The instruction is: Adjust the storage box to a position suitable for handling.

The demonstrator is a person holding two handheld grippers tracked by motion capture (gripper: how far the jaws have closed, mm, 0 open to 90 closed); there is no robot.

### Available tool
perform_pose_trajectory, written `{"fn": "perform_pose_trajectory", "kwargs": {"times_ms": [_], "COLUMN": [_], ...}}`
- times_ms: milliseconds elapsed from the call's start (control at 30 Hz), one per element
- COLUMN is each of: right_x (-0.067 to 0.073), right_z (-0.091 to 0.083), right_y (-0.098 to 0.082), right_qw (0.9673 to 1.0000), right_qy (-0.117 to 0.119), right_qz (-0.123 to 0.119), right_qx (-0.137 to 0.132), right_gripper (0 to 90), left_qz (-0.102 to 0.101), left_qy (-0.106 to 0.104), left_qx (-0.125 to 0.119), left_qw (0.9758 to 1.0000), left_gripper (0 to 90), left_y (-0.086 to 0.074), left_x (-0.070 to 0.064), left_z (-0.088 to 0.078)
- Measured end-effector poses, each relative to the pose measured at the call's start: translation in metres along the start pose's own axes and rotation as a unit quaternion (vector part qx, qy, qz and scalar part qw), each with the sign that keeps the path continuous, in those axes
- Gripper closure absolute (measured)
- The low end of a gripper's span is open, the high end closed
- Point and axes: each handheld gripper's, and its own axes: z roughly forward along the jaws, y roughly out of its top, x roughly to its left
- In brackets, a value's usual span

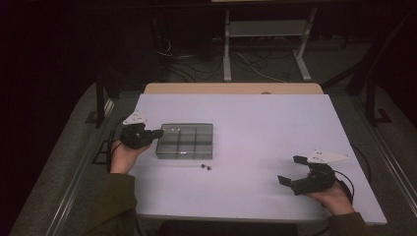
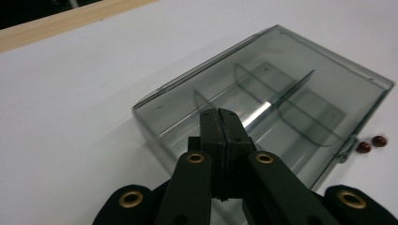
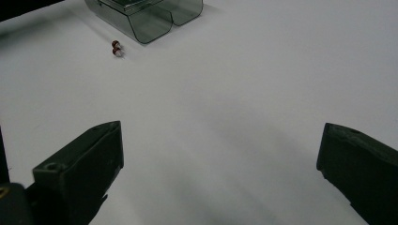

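1. In the left gripper view, the near wall of the clear compartment box (image 2: 263,101) is covered at lower centre by the closed jaws of the left gripper (image 2: 219,117).
2. In the right gripper view, the box (image 3: 145,14) is cut off by the top edge at upper left.
3. The two small dark red pieces (image 1: 205,167) are too small in the high view to be identified.
4. The jaws of the right gripper (image 3: 220,154) are cut off at the bottom corners.
5. The person's sleeves are cut off by the bottom edge of the high view.
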Motion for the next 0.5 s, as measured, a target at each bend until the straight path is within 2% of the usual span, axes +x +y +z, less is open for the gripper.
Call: {"fn": "perform_pose_trajectory", "kwargs": {"times_ms": [133, 300, 500], "right_x": [0.0, 0.0, 0.001], "right_z": [0.0, 0.0, 0.0], "right_y": [0.0, 0.0, 0.0], "right_qw": [1.0, 1.0, 1.0], "right_qy": [0.0, -0.002, -0.004], "right_qz": [-0.002, -0.002, -0.003], "right_qx": [0.0, 0.001, 0.002], "right_gripper": [0.4, 0.5, 0.4], "left_qz": [-0.003, -0.019, -0.029], "left_qy": [0.012, 0.031, 0.032], "left_qx": [0.009, 0.021, 0.042], "left_qw": [0.9999, 0.9991, 0.9982], "left_gripper": [89.2, 89.2, 89.2], "left_y": [-0.005, -0.013, -0.022], "left_x": [0.008, 0.014, 0.019], "left_z": [-0.002, 0.0, 0.007]}}
